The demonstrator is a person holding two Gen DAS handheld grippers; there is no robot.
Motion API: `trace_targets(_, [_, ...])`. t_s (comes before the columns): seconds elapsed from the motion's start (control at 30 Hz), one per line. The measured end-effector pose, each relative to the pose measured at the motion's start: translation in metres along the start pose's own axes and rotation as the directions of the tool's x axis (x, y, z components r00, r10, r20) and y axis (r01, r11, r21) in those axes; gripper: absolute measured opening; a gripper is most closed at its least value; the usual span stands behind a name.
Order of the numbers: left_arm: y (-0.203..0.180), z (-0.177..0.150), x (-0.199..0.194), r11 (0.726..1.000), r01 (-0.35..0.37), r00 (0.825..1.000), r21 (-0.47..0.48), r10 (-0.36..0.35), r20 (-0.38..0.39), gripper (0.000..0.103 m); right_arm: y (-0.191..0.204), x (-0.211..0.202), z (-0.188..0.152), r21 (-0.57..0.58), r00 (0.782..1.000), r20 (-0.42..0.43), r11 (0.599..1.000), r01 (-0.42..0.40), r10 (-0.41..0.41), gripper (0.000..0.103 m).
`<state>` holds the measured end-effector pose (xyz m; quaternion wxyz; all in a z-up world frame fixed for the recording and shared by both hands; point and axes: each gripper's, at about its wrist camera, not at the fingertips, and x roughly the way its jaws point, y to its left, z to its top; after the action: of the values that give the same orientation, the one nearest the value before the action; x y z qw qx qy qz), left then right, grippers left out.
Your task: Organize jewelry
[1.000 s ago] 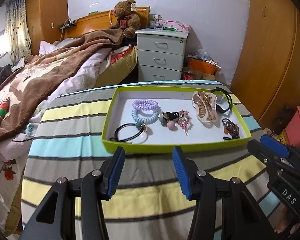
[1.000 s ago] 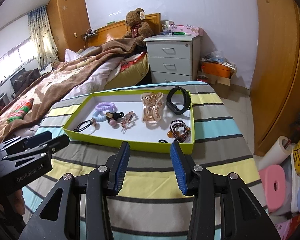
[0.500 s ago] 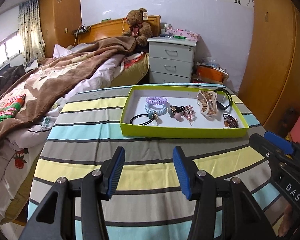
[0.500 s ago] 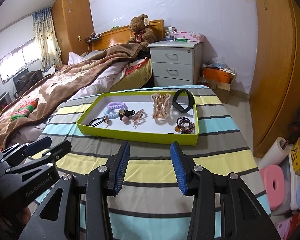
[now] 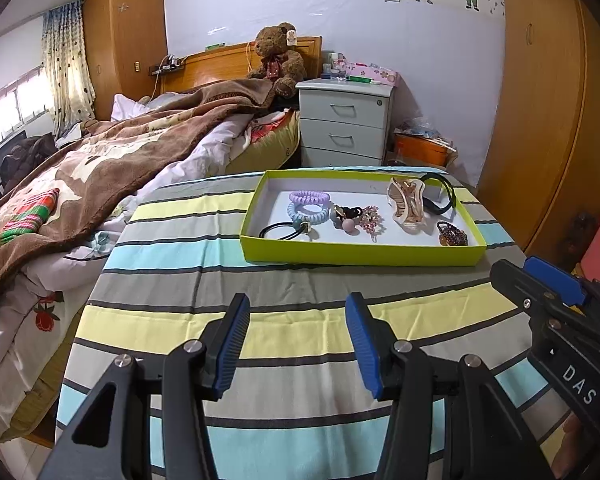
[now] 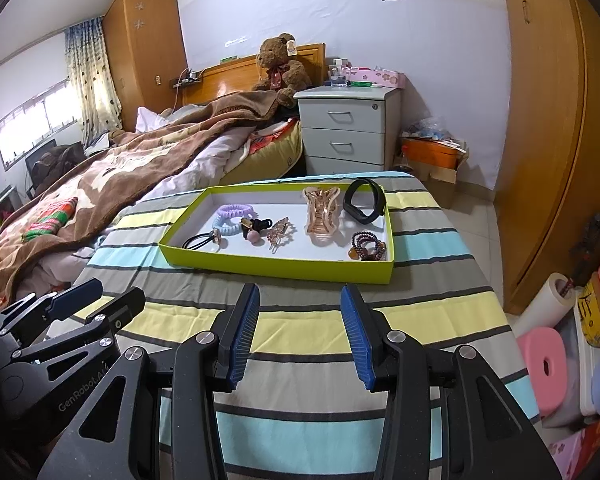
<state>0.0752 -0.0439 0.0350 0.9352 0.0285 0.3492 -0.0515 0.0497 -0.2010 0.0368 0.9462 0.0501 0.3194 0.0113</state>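
Observation:
A lime-green tray [image 5: 360,255] [image 6: 276,270] with a white floor sits at the far end of the striped table. In it lie purple [image 5: 309,197] and blue [image 5: 307,213] coil hair ties, a black elastic [image 5: 278,231], a pink hair pin [image 5: 370,219], a rose-gold claw clip [image 5: 407,204] [image 6: 322,210], a black band [image 5: 440,198] [image 6: 365,201] and a beaded bracelet [image 5: 452,234] [image 6: 367,245]. My left gripper [image 5: 298,340] hangs open over the striped cloth, well short of the tray, with nothing between its fingers. My right gripper [image 6: 300,334] is open and empty too, beside the left one.
The table wears a striped cloth [image 5: 300,332]. A bed with a brown blanket [image 5: 100,176] runs along the left. A grey nightstand [image 5: 344,124] stands behind the tray, a wooden wardrobe [image 5: 540,100] on the right. Pink stools and a paper roll [image 6: 548,304] sit on the floor at right.
Both grippers have drawn back from the tray, which now looks smaller and farther off. More striped cloth lies between the fingers and the tray. The jaws have kept their width.

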Motion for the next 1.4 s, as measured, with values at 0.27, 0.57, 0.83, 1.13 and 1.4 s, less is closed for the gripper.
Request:
trace_targets(0.27, [0.0006,-0.0012,-0.0026,1.000,0.001,1.000,-0.005,-0.001,0.000,0.052,0.0010,-0.0008,-0.0005,-0.001,1.000,0.001,1.000,-0.001,0.001,0.043])
trace_targets(0.57, [0.0000,-0.0021,-0.0050,1.000,-0.002,1.000,-0.008,0.002,0.000,0.052,0.0018,-0.0009,-0.0008,-0.001,1.000,0.000,1.000,0.000,0.000,0.043])
trace_targets(0.83, [0.0001,-0.0019,-0.0055,1.000,-0.001,1.000,-0.009,0.001,-0.008,0.052,0.0024,-0.0021,-0.0011,-0.001,1.000,0.003,1.000,-0.001,0.001,0.043])
trace_targets(1.13, [0.0016,-0.0003,-0.0054,1.000,-0.005,1.000,-0.014,0.005,-0.013,0.052,0.0023,-0.0020,-0.0011,-0.002,1.000,0.003,1.000,-0.001,0.001,0.043])
trace_targets(1.4, [0.0035,0.0000,-0.0030,1.000,-0.007,1.000,-0.017,0.006,-0.015,0.052,0.0028,-0.0023,-0.0012,-0.002,1.000,0.003,1.000,-0.002,0.002,0.043])
